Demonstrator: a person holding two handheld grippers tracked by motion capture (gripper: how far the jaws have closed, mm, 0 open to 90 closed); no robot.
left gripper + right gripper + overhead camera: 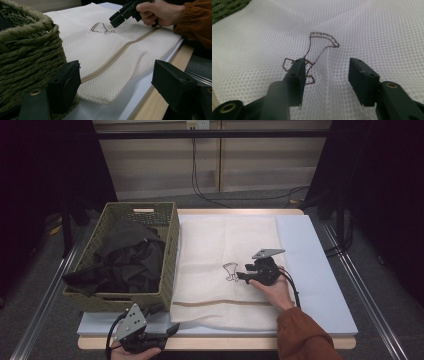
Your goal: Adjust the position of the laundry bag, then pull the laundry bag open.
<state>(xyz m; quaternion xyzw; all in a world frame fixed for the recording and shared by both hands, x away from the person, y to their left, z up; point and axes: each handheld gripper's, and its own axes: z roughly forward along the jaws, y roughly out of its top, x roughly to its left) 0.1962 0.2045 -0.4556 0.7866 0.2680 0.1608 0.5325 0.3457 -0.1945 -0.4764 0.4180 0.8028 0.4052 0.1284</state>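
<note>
A white mesh laundry bag [215,255] lies flat on the table, with a brown stitched emblem [231,271] near its middle and a beige zipper [117,53] along its near side. My right gripper [241,276] hovers low over the bag, pointing left at the emblem. In the right gripper view its jaws [327,67] stand open just above the mesh [362,30], with the emblem [319,47] ahead and no pad pressing on the fabric. My left gripper [170,330] rests at the table's front left edge, open and empty [116,72], facing the bag's near corner [100,95].
A green woven basket [170,250] stands left of the bag, holding dark clothes [130,257]; its wall [27,50] is close beside my left gripper. A pale mat [320,270] covers the table [215,342]. Cables run along the floor behind.
</note>
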